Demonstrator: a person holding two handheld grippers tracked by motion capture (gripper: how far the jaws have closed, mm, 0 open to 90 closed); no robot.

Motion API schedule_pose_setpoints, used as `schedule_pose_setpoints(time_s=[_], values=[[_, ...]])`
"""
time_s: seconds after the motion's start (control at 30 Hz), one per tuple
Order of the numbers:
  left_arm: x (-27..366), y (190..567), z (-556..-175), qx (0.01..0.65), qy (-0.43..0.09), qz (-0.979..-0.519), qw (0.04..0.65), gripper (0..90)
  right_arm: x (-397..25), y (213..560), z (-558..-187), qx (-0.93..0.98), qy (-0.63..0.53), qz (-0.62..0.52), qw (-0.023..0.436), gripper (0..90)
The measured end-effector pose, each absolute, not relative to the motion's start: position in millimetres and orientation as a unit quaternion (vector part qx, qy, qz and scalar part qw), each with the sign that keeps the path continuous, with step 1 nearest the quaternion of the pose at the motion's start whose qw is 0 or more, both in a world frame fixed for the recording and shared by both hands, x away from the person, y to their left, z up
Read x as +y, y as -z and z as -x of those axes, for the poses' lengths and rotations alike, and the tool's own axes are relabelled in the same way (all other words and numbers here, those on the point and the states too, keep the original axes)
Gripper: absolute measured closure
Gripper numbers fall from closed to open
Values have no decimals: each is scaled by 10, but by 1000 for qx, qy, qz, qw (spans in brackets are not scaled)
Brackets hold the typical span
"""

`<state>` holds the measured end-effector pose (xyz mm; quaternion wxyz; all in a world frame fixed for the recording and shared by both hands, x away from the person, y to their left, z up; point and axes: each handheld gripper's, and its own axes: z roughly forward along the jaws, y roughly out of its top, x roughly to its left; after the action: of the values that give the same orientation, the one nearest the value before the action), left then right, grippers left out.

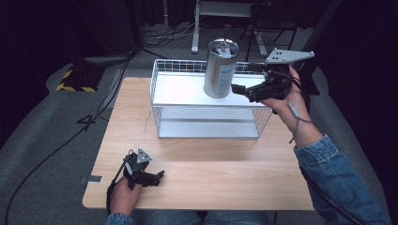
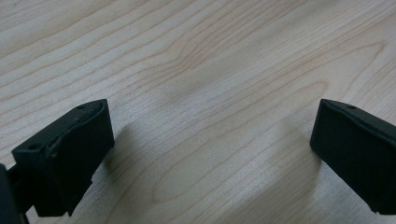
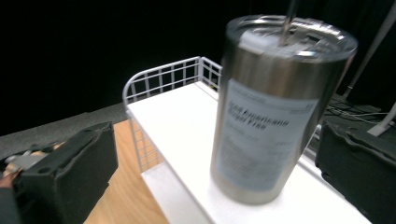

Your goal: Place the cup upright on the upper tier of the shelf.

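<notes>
steel tumbler (image 3: pixel 275 112), white wire shelf (image 3: pixel 187 126)

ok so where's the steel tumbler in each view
High view: the steel tumbler stands upright on the white shelf of the wire rack, top centre, just left of the right gripper.
Left gripper view: bare wooden table between the jaws, no tumbler.
Right gripper view: tumbler right of centre, between the open jaws.
Shared landmark: the white shelf.
</notes>
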<state>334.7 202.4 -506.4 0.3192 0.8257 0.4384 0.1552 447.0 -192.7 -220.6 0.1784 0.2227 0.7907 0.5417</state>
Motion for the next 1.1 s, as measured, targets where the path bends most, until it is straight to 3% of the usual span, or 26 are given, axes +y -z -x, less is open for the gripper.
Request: schedule_pose_setpoints(time_s=[0.53,1.1], values=[[2022,5065,-3358,438,-152,-826,320,0,-2205,2442,-3959,800,-542,-201,158,0],[2020,5065,-3366,436,-156,-827,320,0,-2517,2967,-3678,821,-512,-214,135,0]])
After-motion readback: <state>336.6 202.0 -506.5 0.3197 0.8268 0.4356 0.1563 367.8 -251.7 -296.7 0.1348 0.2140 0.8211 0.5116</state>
